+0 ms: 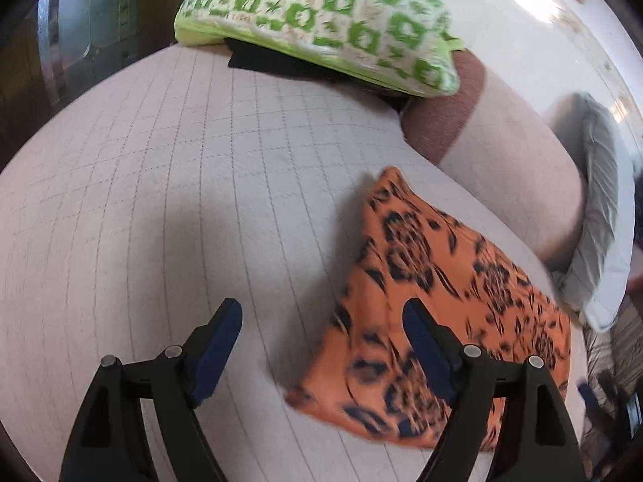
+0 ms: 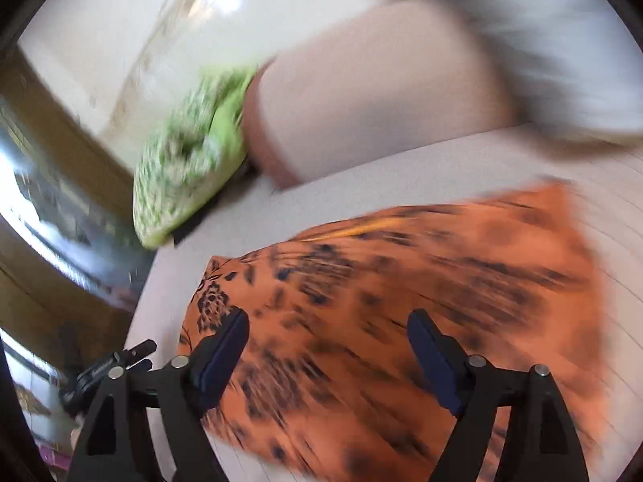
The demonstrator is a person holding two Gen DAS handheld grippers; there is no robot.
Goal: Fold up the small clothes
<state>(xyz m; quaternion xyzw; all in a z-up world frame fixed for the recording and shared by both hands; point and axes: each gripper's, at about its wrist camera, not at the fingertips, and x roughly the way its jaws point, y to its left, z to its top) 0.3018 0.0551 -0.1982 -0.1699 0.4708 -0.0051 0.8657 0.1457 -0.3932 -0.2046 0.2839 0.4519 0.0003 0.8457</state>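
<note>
My left hand-held gripper point(image 1: 321, 329) stood spread, nothing between its pads, its right finger over the near left edge of the orange printed garment point(image 1: 434, 305) and its left finger over bare quilted bed point(image 1: 168, 184). My right hand-held gripper point(image 2: 325, 341) was spread too and hung straight over the same garment point(image 2: 402, 301), holding nothing. The cloth lay flat on the bed, already folded I think, though the right view was badly smeared. From the left gripper it lay to the right, its long axis running from the near edge away toward a far corner. The right hand was the nearer. Far off sat a green patterned pillow point(image 1: 321, 20), well apart.
</note>
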